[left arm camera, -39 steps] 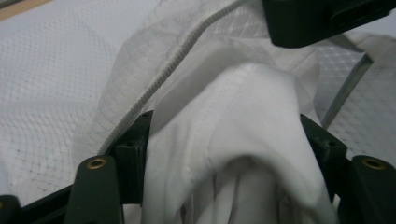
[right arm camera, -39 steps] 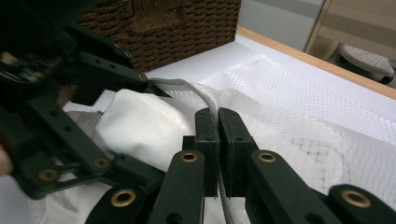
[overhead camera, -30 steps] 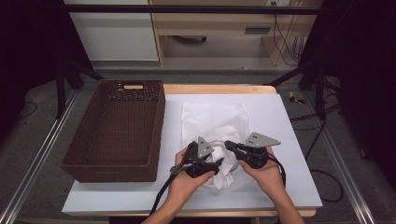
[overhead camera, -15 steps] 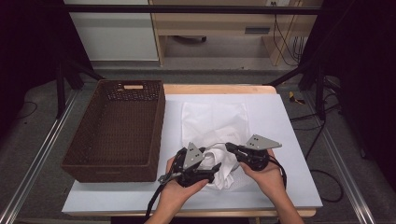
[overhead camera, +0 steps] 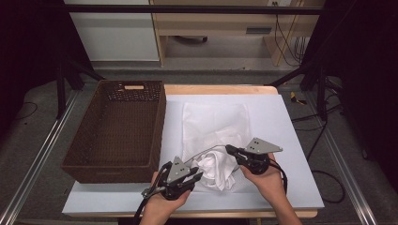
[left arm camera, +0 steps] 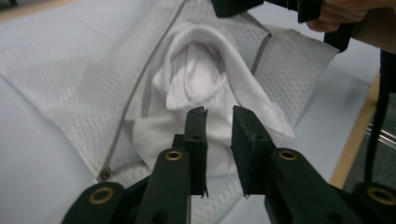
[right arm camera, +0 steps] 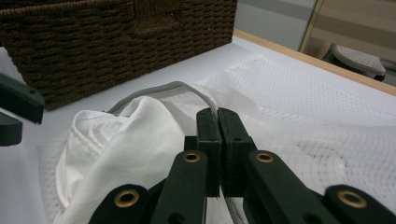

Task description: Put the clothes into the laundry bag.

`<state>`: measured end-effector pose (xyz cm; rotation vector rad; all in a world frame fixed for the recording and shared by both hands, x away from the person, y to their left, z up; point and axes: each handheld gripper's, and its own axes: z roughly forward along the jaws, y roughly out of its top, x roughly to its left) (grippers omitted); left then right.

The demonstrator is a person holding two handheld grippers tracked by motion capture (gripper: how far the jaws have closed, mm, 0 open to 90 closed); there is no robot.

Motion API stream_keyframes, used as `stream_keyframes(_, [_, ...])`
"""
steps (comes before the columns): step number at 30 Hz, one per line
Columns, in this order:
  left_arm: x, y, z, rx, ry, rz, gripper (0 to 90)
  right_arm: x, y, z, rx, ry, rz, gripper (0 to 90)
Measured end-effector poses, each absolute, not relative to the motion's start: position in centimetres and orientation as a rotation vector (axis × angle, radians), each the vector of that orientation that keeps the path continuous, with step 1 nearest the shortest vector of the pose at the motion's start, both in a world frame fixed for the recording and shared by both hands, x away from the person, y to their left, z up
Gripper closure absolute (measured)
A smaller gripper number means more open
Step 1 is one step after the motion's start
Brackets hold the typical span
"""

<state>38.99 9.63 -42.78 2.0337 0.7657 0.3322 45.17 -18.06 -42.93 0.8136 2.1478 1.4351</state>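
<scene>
High view, mesh bag [overhead camera: 213, 124] lengthwise away from person, right gripper [overhead camera: 228, 149] pinching its rim, left gripper [overhead camera: 201, 174] narrowed, gripping nothing.

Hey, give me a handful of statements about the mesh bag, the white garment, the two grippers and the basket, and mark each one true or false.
1. The right gripper is shut on the zipper edge of the mesh laundry bag. True.
2. The white garment lies in the wicker basket. False: it sits at the bag's opening on the table, half inside the bag.
3. The left gripper has its jaws clamped on the basket's rim. False: its jaws have just been closing over the garment, with a gap left between them.
4. The basket stands to the left of the bag in the high view. True.
5. The bag hangs in the air above the table. False: it lies flat on it.
</scene>
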Motion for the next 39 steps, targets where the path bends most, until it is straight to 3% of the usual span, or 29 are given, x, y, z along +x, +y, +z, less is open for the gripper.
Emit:
stream_keyframes(3, [39.0,9.7,-43.8,2.105,0.766,0.273,87.0,45.1,-18.0,-43.1,0.809,2.15,1.432,88.6])
stream_keyframes(7, [39.3,9.0,-44.9,2.188,0.751,0.239,90.0,44.7,-18.1,-43.2,0.813,2.15,1.422,88.7])
stream_keyframes(39, [40.2,6.0,-47.0,2.301,0.702,0.209,90.0,43.7,-18.0,-42.5,0.78,2.119,1.501,88.8])
